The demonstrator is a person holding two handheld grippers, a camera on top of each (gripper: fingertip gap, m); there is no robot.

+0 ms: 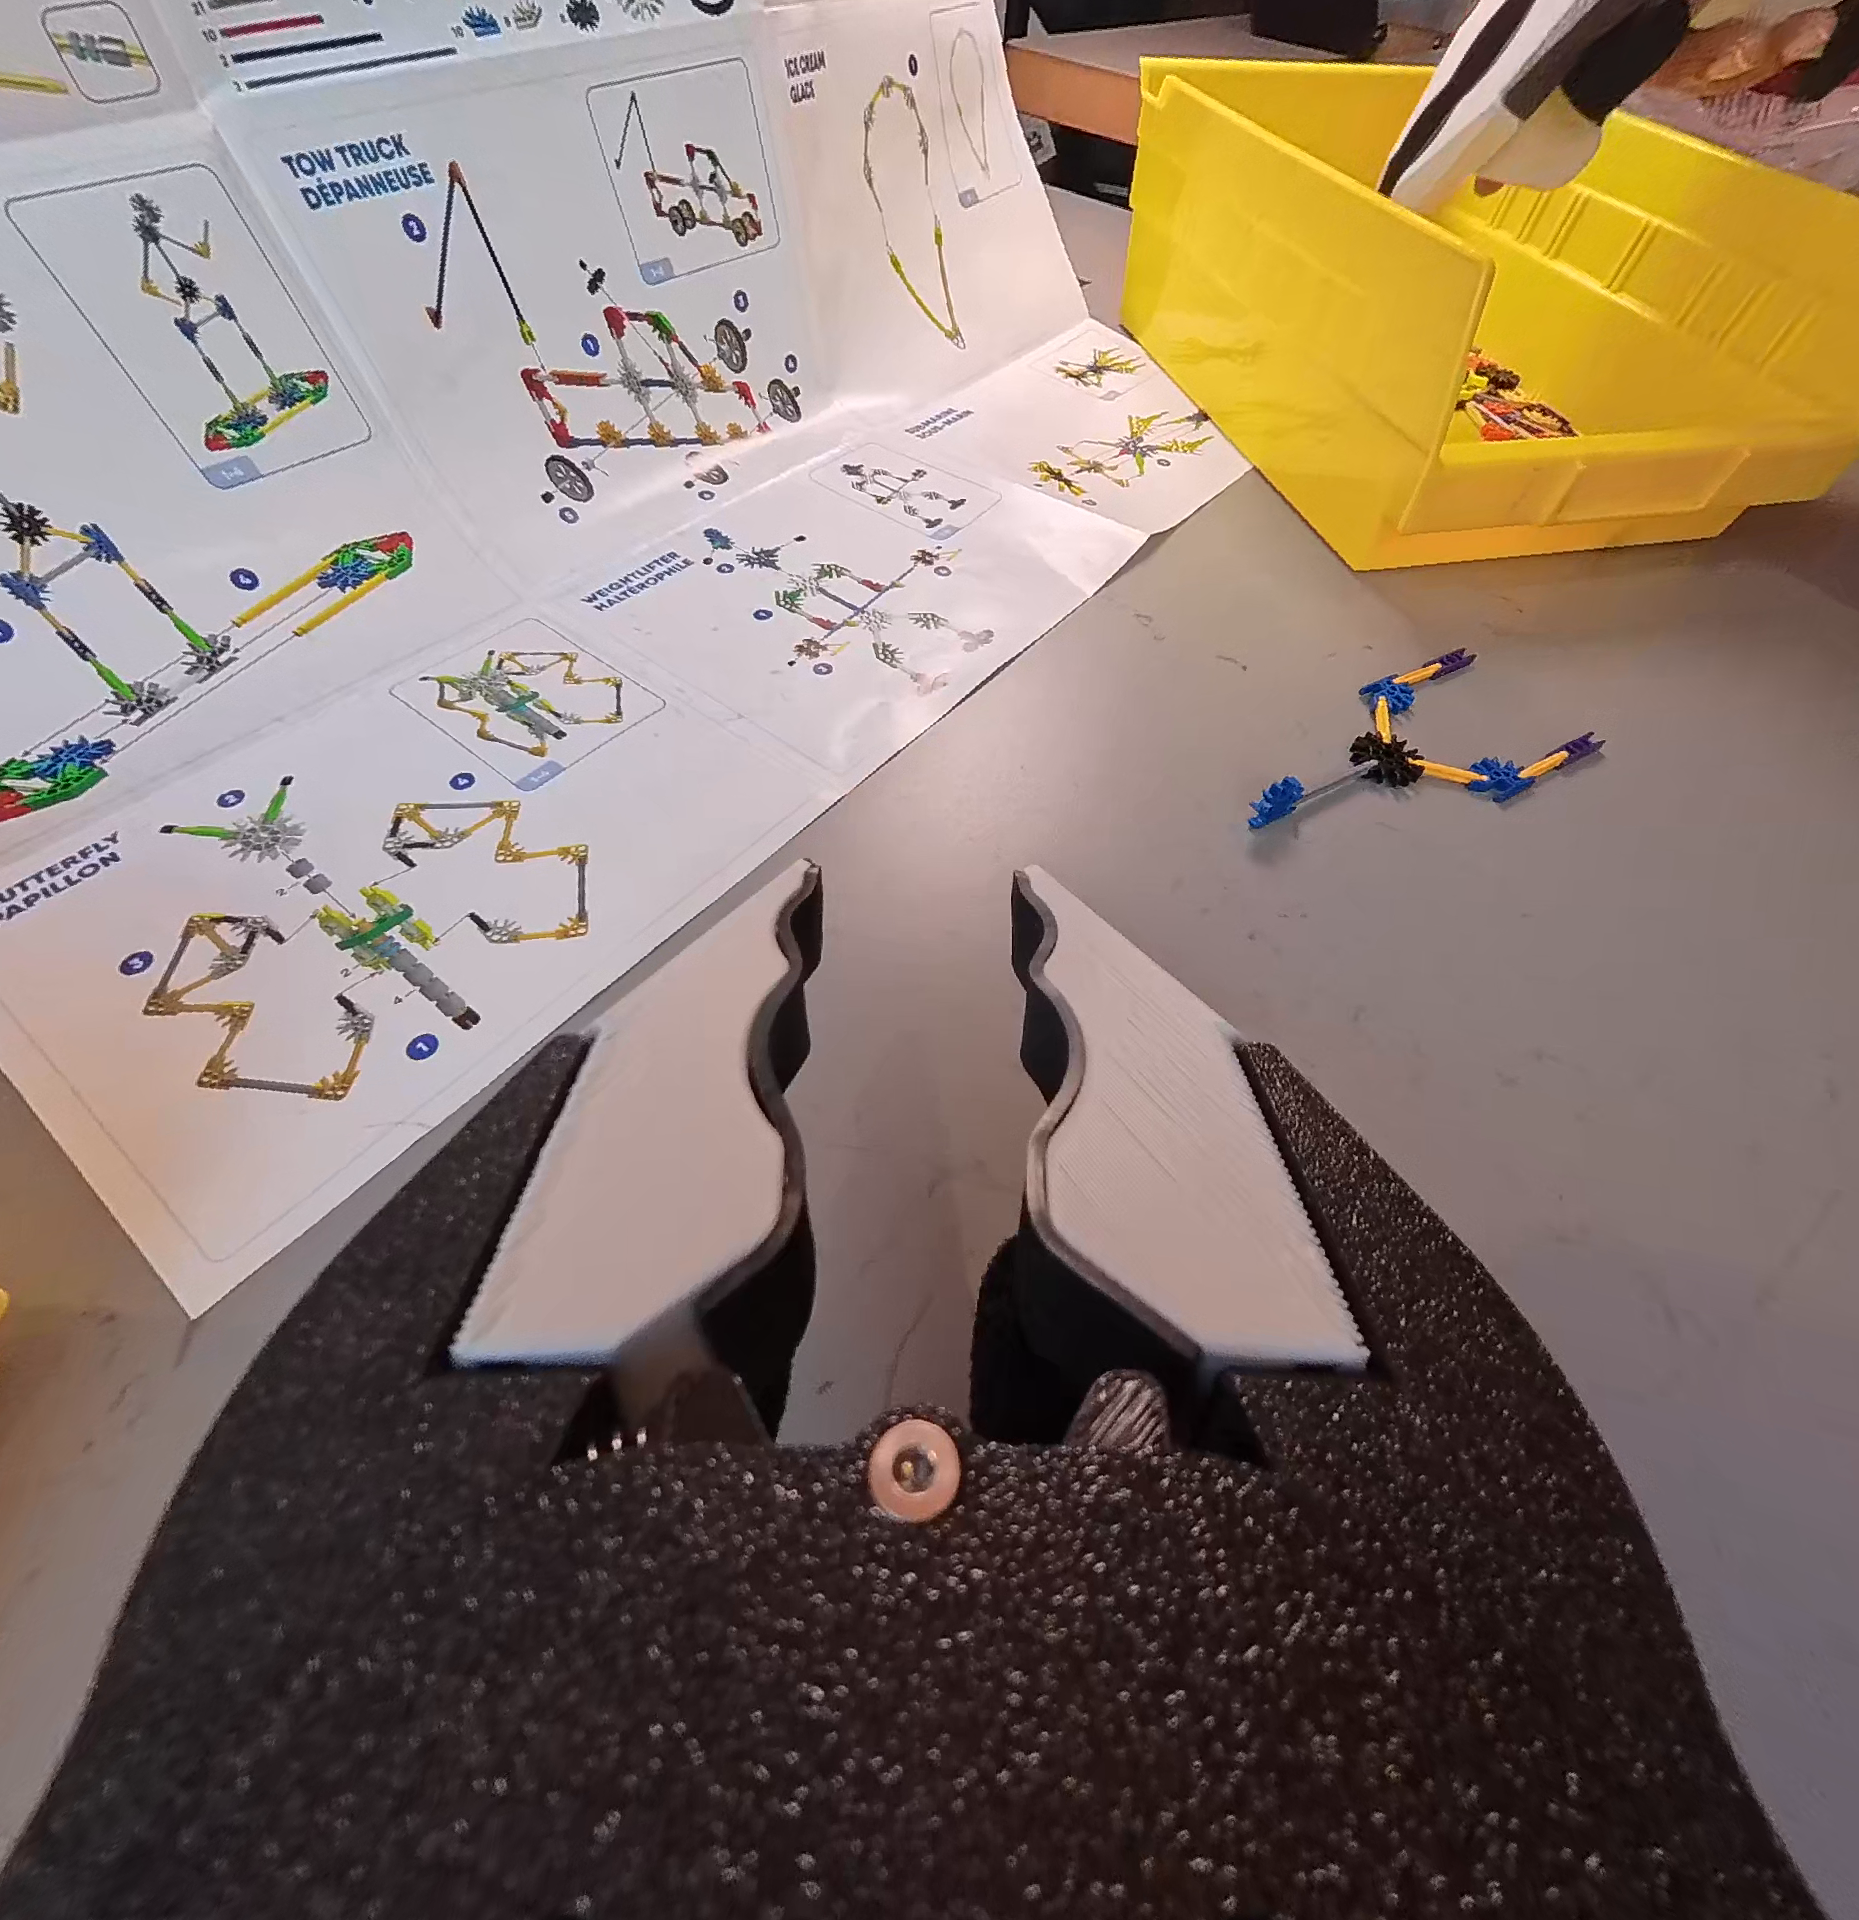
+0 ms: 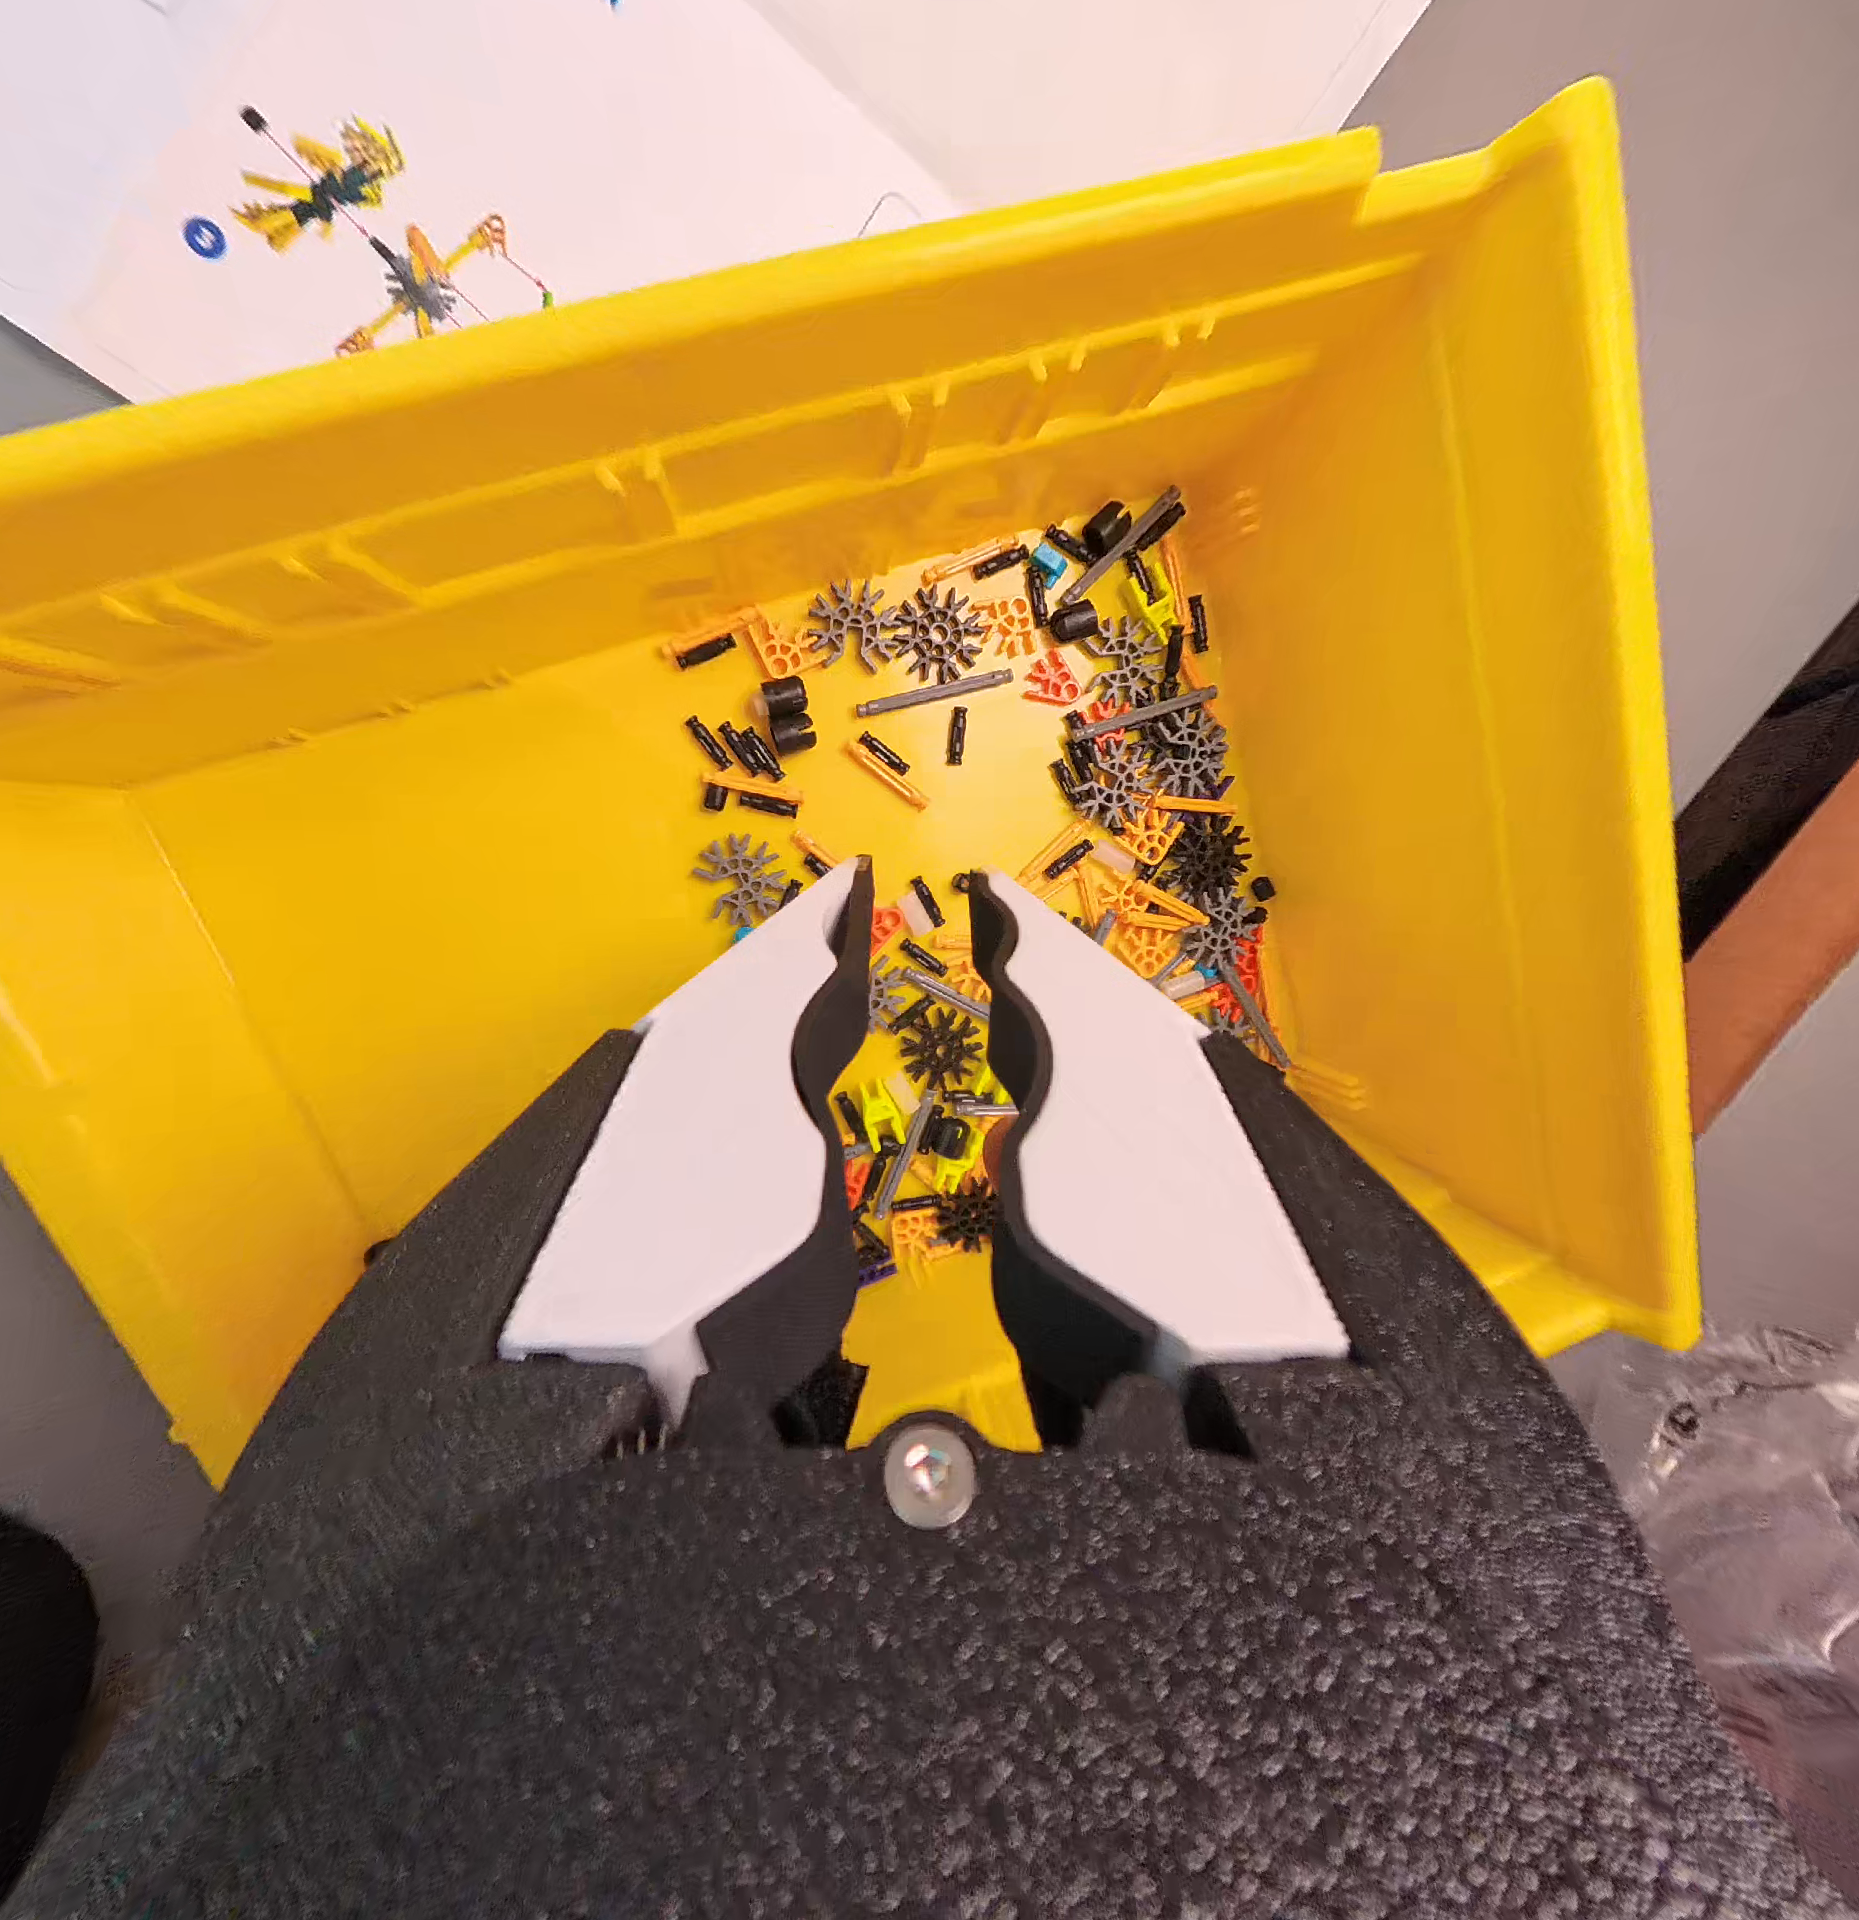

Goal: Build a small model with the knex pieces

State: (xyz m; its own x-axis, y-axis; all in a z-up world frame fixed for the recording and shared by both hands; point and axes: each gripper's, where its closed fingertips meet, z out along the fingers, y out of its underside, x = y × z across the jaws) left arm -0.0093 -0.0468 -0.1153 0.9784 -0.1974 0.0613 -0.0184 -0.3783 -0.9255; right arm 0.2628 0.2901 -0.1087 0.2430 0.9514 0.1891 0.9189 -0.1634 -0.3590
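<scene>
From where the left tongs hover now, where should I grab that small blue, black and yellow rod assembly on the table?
Take the rod assembly at the grey rod between its black hub and the lower-left blue connector, coming straight down. It lies flat on the grey table, so the bare rod probably leaves room either side. The left tongs are open and empty.

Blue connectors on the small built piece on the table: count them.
3: one blue connector above the black hub, one at the lower-left rod's end, one on the right arm.
</scene>
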